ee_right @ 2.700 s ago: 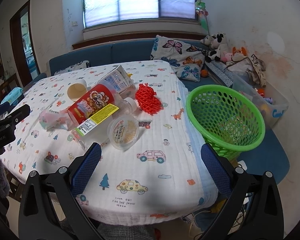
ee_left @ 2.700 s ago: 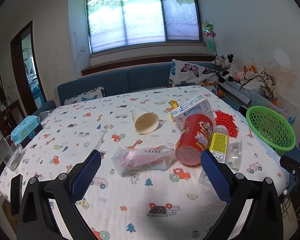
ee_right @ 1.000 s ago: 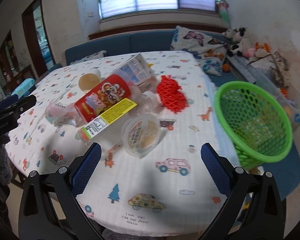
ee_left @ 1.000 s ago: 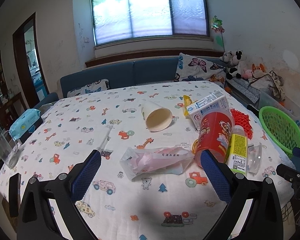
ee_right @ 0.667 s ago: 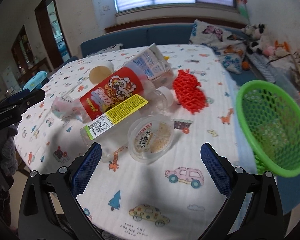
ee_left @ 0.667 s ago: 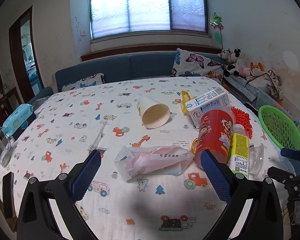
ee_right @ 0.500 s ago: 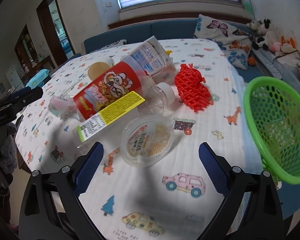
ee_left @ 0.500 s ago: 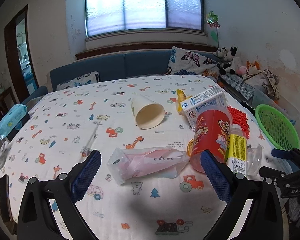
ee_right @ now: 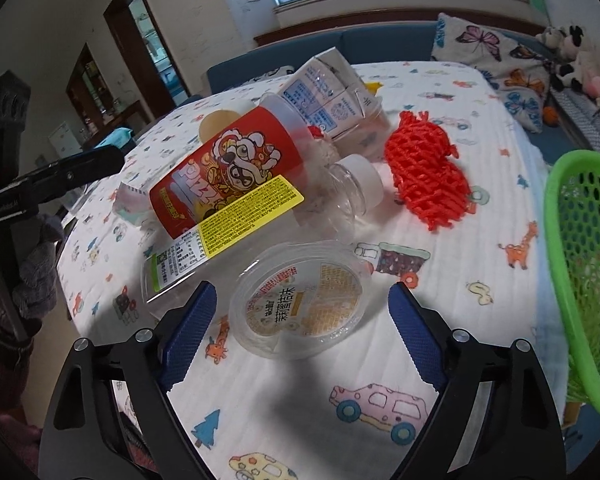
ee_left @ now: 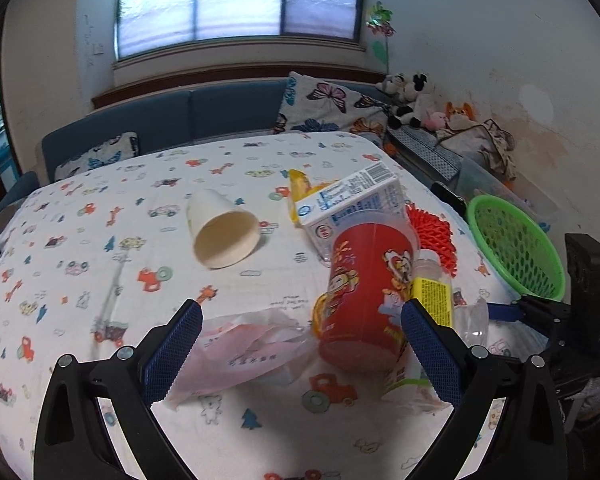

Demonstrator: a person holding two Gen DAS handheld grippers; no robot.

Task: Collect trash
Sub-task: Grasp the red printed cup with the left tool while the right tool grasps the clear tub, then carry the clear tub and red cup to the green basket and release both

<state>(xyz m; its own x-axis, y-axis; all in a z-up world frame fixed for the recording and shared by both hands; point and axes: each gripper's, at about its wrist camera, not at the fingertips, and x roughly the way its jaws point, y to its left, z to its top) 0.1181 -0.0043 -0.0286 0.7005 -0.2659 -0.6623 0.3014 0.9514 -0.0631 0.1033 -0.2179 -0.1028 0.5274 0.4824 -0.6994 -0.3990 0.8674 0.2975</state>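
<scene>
Trash lies on a table with a printed cloth point(ee_left: 100, 248). My left gripper point(ee_left: 300, 352) is open, its fingers either side of a pink plastic bag point(ee_left: 240, 352) and the base of a red cup point(ee_left: 364, 296). My right gripper point(ee_right: 300, 332) is open around a clear plastic tub with a printed lid point(ee_right: 300, 304). A clear bottle with a yellow label point(ee_right: 252, 216), a milk carton point(ee_right: 328, 96), a red foam net point(ee_right: 428, 172) and a paper cup point(ee_left: 220, 232) lie close by. A green basket point(ee_right: 580, 280) stands at the table's right edge.
A blue sofa point(ee_left: 204, 116) with butterfly cushions runs behind the table, under a window. Soft toys point(ee_left: 408, 92) and a storage box sit at the far right. The left gripper's body point(ee_right: 52, 184) shows at the left of the right wrist view.
Both grippers have moved forward and down toward the trash. The right one has closed in on the clear tub, the left one on the bag and red cup.
</scene>
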